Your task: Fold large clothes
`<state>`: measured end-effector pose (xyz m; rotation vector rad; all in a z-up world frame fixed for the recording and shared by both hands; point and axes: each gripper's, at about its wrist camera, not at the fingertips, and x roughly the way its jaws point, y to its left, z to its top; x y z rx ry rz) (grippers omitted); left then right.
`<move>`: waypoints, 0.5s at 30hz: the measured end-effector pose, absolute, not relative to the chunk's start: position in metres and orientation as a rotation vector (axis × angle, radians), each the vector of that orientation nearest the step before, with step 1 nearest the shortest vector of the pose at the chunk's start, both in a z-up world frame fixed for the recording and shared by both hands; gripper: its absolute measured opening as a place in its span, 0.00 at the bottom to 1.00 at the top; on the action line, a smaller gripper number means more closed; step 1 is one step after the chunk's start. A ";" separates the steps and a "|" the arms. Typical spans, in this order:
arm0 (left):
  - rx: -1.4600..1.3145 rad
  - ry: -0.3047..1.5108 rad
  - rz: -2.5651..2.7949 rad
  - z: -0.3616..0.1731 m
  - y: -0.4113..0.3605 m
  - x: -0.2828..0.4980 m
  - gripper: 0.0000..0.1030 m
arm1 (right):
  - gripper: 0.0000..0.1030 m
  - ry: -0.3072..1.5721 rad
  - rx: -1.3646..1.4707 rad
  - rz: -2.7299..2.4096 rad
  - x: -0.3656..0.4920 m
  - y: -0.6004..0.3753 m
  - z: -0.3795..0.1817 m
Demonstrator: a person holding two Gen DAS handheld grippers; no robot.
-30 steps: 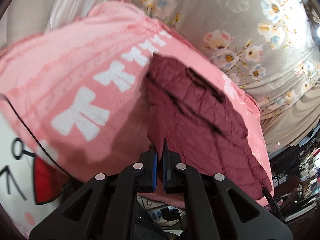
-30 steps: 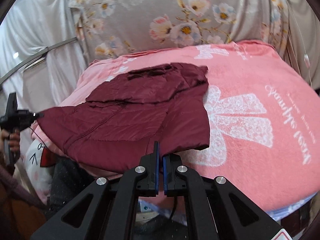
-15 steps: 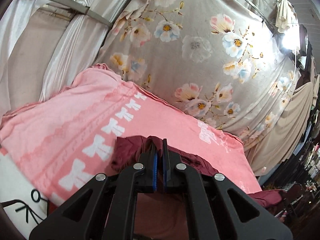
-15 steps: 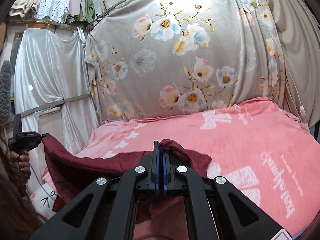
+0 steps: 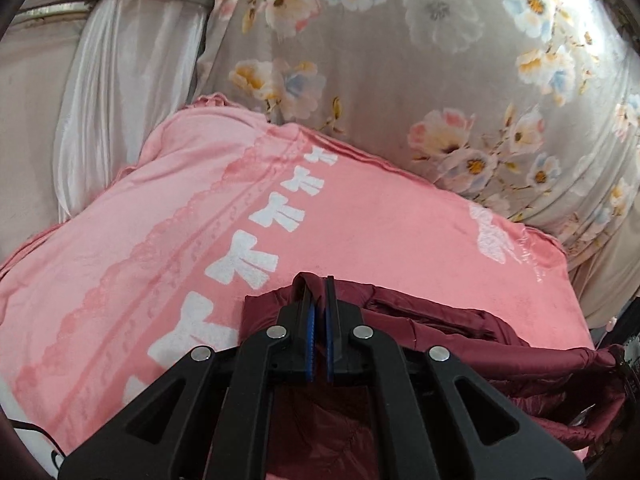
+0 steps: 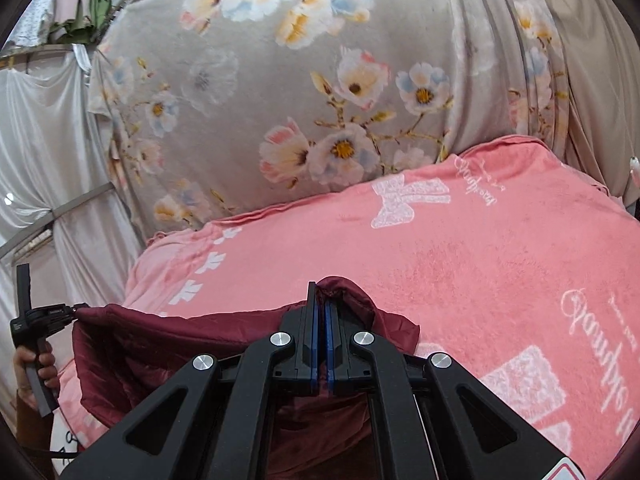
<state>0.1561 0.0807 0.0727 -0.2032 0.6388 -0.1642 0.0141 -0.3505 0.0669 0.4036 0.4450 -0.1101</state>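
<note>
A dark maroon quilted jacket [image 5: 448, 320] is held up over the near part of a pink blanket [image 5: 168, 216]. My left gripper [image 5: 318, 292] is shut on one corner of the jacket's edge, the cloth pinched between its blue pads. My right gripper [image 6: 320, 300] is shut on the other corner of the jacket [image 6: 172, 336]. The jacket's edge stretches taut between the two grippers, and the rest hangs below, partly hidden by the gripper bodies. In the right wrist view the left gripper [image 6: 76, 309] shows at far left, held by a hand.
The pink blanket [image 6: 480, 264] with white bows and script covers the bed. A grey floral curtain [image 6: 320, 80] hangs behind it. White drapes [image 5: 112, 80] hang at the left. Dark clutter sits past the bed's right edge [image 5: 624, 320].
Both grippers have lifted the jacket's near edge off the blanket and carried it up and forward over the bed. The jacket lay flat a second ago.
</note>
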 end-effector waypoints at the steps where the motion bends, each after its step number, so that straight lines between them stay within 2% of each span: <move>1: -0.202 0.651 -0.156 0.067 0.079 0.165 0.03 | 0.02 0.452 0.407 -0.115 0.019 -0.351 0.063; 15: -0.131 0.799 -0.053 -0.011 0.051 0.259 0.03 | 0.02 0.599 0.466 -0.193 0.115 -0.374 -0.008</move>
